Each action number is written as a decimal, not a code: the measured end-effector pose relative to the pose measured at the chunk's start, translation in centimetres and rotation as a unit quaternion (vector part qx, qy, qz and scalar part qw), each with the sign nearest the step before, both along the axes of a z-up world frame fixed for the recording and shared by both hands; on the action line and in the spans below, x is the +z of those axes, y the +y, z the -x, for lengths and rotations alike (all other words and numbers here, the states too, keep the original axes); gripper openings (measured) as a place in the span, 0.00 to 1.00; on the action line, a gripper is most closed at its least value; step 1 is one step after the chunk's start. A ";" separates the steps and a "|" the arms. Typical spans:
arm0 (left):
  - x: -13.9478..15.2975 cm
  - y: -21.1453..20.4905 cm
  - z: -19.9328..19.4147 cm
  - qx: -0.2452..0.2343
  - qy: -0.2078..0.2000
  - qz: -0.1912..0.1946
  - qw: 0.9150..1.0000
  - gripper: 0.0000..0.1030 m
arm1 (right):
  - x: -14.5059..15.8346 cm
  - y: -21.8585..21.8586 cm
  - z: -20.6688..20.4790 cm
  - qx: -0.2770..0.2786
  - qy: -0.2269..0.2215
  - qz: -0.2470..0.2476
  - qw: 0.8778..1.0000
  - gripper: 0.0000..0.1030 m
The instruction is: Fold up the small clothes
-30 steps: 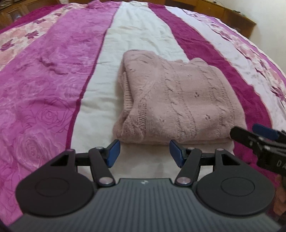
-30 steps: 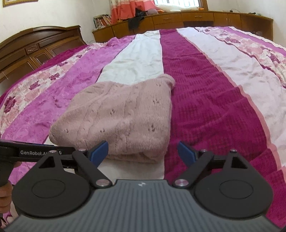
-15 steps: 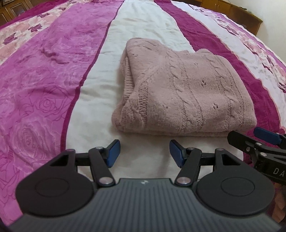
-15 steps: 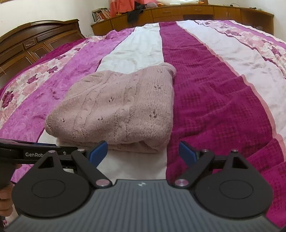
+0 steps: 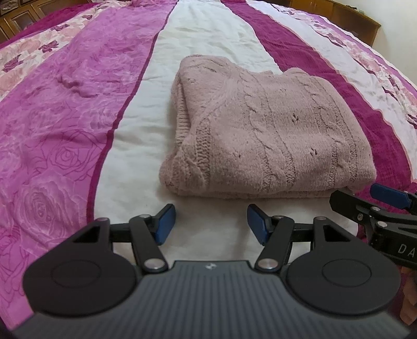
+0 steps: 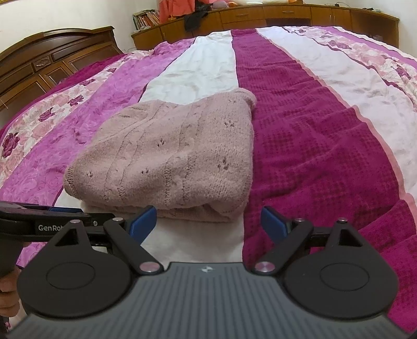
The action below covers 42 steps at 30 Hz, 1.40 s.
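A striped bedspread (image 5: 65,125) in magenta, white and rose print is covering the bed. A folded pink cable-knit sweater (image 5: 271,133) is lying on its white stripe, its right edge reaching onto the dark magenta stripe. Only the right wrist view is showing a wooden headboard (image 6: 52,57) and a low cabinet (image 6: 299,13) beyond the sweater. The right gripper (image 6: 208,224) is hovering just before the sweater's near edge, jaws wide apart and empty. The left gripper (image 5: 209,221) is sitting likewise, jaws parted, nothing between them.
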<state>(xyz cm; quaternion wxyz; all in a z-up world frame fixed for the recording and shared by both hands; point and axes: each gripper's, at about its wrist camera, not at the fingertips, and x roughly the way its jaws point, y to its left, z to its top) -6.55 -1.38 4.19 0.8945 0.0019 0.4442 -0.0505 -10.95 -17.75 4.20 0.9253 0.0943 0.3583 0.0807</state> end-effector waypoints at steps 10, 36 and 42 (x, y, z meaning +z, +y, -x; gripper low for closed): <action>0.0 -0.1 0.0 -0.001 0.001 -0.004 1.000 0.61 | -0.1 0.0 0.0 0.000 0.001 -0.002 1.000 0.89; -0.2 0.0 -0.1 0.000 0.003 -0.009 1.000 0.61 | -0.1 0.0 -0.1 0.000 0.001 -0.002 1.000 0.89; -0.2 0.0 -0.1 0.001 0.003 -0.009 1.000 0.61 | -0.1 0.0 -0.1 0.000 0.001 -0.002 1.000 0.89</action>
